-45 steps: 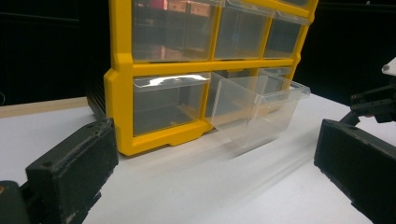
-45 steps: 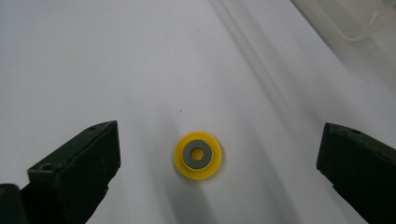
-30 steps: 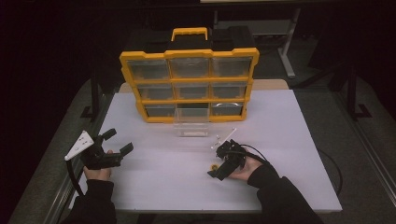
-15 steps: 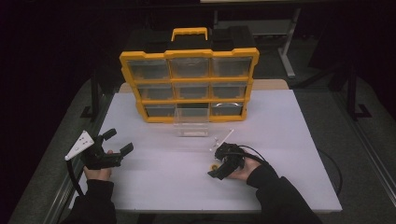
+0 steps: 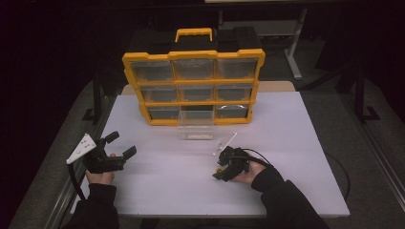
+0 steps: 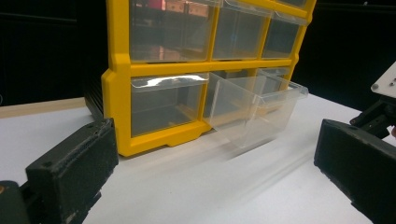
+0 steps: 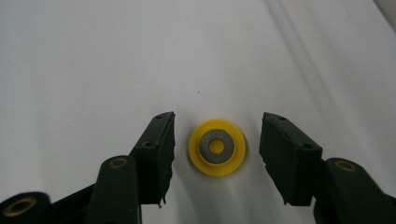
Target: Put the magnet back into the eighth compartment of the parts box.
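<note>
Yellow wheel (image 7: 217, 147), a flat round disc with a grey ring at its hub, lies on the smooth white table (image 7: 93, 56) between the right gripper's (image 7: 217, 154) jaws, which have just been closing but stand clear of its rim on both sides. Judged step: grasping; next, close squarely on the rim. Left gripper (image 6: 210, 168) rests with jaws apart, facing the yellow organizer (image 6: 116, 88) and its pulled-out clear plastic drawer (image 6: 254, 109).

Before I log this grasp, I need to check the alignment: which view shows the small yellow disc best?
The right gripper view: the yellow disc lies flat on the white table, centred between the right hand-held gripper jaws, untouched. The high view shows a yellow speck beneath that gripper.
</note>
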Demonstrator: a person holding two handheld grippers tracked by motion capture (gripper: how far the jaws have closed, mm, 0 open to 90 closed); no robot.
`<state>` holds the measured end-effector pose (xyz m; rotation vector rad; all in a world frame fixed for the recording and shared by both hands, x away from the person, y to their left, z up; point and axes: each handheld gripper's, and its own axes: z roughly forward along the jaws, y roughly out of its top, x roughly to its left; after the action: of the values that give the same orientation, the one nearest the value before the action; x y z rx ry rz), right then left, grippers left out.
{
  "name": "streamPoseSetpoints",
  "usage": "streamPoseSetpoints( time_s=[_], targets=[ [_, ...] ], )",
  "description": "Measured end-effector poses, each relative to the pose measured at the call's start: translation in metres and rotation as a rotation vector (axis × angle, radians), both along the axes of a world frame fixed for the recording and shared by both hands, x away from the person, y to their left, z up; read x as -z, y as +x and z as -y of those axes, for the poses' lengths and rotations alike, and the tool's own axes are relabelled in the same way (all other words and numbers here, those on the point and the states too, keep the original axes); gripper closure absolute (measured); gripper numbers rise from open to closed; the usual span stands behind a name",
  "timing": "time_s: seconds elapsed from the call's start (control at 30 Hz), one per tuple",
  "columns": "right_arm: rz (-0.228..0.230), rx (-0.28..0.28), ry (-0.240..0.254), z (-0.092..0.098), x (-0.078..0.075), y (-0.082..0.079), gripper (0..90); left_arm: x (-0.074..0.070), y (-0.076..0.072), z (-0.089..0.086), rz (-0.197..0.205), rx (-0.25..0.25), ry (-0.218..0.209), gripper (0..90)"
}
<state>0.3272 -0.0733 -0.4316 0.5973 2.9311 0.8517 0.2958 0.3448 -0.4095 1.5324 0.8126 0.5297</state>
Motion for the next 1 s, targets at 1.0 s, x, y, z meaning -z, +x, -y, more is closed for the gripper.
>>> streamPoseSetpoints(
  time_s=[1.0],
  targets=[
    [0.014,0.001,0.011,0.0031,-0.0075,0.0003,60.8,-0.0001,0.0,-0.0002,0.002,0.001,0.001,0.0]
  ],
)
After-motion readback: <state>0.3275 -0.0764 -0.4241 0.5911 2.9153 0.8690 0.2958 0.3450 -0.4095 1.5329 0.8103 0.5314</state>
